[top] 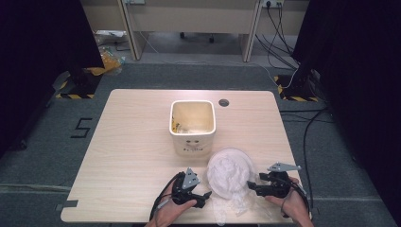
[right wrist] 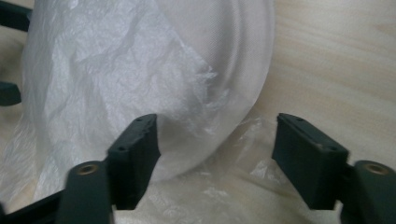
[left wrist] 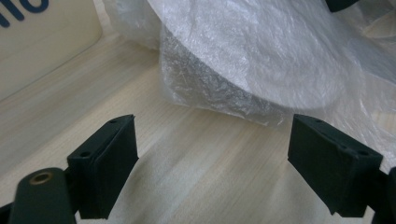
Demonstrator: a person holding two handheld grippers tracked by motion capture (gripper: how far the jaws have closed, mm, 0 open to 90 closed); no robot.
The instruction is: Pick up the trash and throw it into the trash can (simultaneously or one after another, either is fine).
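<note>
A white plate wrapped in thin clear plastic film (top: pixel 230 172) lies on the wooden table (top: pixel 132 151) near its front edge, just in front of a cream square bin (top: pixel 192 124). My left gripper (top: pixel 206 195) is at the plate's left side, open, with bare table between its jaws and the plastic-covered plate (left wrist: pixel 243 60) just ahead. My right gripper (top: pixel 250 185) is at the plate's right side, open, its jaws standing over loose film with the plate rim (right wrist: pixel 252 60) just beyond them. The left gripper's black tips (right wrist: pixel 9 56) peek in at the far side.
The bin holds some scraps and has a small face printed on its front. A round cable hole (top: pixel 223 102) is in the table behind the bin. Loose film (top: pixel 231 208) trails from the plate toward the front edge. Cables and stands sit on the floor around.
</note>
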